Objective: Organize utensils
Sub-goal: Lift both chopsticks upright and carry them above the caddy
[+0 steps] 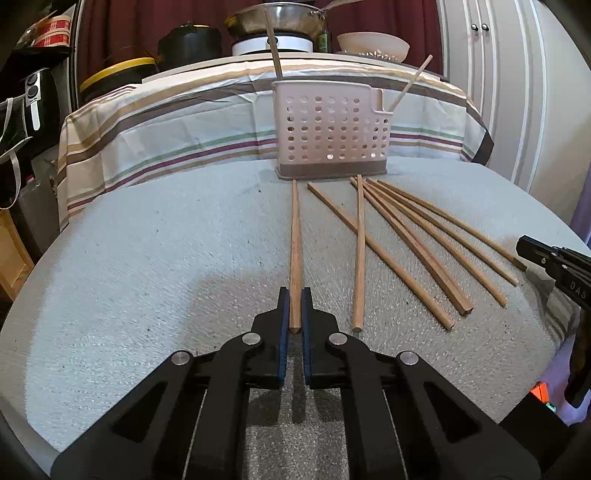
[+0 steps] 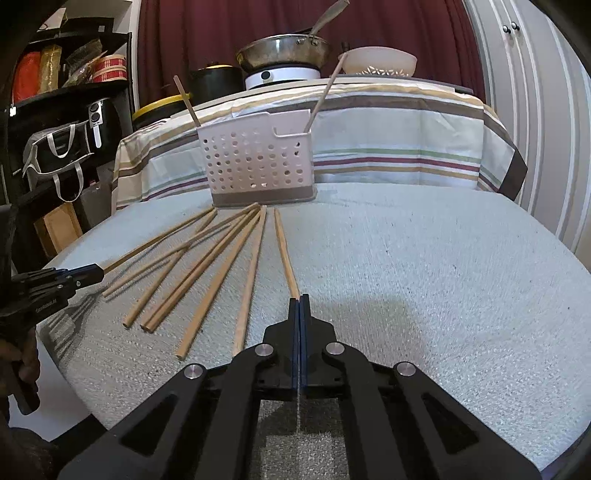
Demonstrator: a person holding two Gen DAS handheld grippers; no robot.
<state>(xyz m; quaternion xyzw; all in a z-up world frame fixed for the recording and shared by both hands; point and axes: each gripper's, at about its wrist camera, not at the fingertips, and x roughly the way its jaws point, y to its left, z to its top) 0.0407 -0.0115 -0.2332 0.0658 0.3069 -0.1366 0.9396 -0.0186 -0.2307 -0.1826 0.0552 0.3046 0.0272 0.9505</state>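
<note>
A white perforated utensil caddy stands at the far side of the grey mat, with one wooden chopstick upright at its left and another in its right corner slot. Several wooden chopsticks lie fanned on the mat in front of it. My left gripper is shut on the near end of the leftmost chopstick. My right gripper is shut, its tips at the near end of the rightmost chopstick; whether it holds it is unclear.
A striped cloth covers a higher table behind the caddy, bearing a pan, a white bowl and black pots. Shelves with bags stand at the left. White cabinet doors stand at the right.
</note>
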